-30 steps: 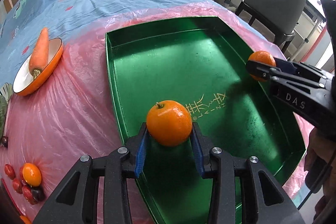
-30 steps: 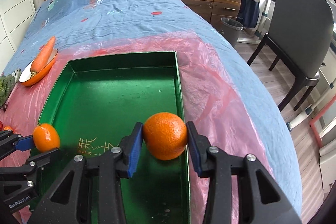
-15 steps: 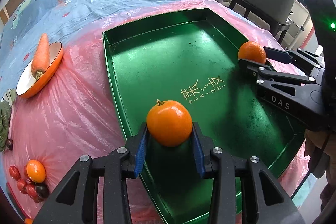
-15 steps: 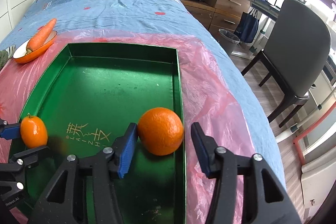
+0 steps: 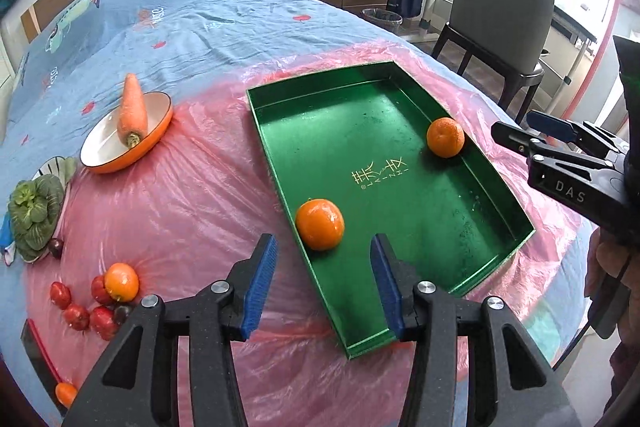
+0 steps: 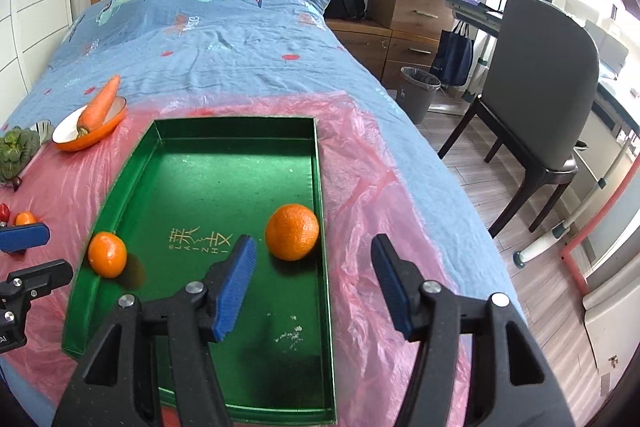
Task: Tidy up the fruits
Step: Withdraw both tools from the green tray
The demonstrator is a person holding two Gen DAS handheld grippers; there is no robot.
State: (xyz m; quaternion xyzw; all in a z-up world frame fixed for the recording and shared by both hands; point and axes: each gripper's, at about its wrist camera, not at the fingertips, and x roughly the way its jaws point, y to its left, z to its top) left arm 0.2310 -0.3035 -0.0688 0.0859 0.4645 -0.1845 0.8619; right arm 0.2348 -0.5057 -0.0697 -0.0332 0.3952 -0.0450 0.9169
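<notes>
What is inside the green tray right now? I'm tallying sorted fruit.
Two oranges: one by the tray's left wall, one by its right wall. The floor under them is hidden.

My bed (image 6: pixel 224 39), blue quilt, has pink plastic sheet (image 5: pixel 192 195) over near end. On sheet: green tray (image 5: pixel 500 203), orange bowl (image 5: pixel 158 133), greens (image 5: pixel 34 213), small fruit pile (image 5: pixel 100 301).
</notes>
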